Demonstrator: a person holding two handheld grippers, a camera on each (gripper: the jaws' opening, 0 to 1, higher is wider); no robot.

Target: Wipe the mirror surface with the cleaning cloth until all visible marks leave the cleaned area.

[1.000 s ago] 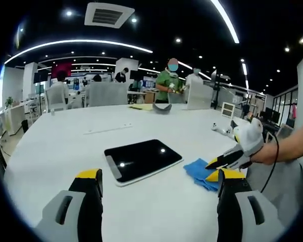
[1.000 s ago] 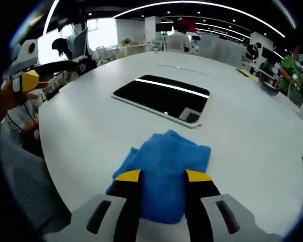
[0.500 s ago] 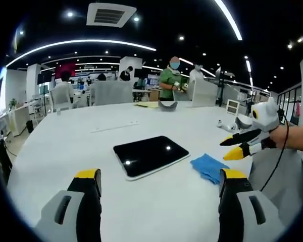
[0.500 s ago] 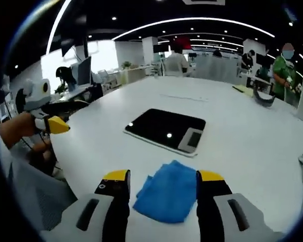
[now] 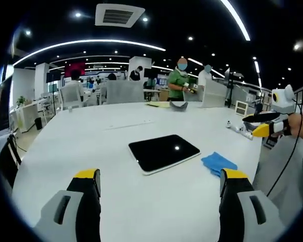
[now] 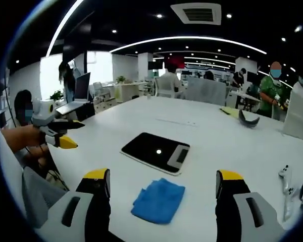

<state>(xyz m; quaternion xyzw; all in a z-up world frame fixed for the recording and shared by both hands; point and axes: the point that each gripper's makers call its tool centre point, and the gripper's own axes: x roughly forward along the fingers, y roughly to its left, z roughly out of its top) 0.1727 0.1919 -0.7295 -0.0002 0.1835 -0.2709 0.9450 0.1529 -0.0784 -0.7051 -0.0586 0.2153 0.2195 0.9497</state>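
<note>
Both grippers were held above the white desk (image 5: pixel 60 151) with nothing between their jaws: the left gripper (image 5: pixel 159 176) stood wide apart, and the right gripper (image 6: pixel 164 179) was spread wide too, above the blue cleaning cloth (image 6: pixel 158 200). The cloth lay crumpled on the desk just beside the mirror (image 5: pixel 163 152), a dark rounded rectangle lying flat that reflected a ceiling light. In the left gripper view the cloth was at the mirror's right side, well apart from either gripper.
</note>
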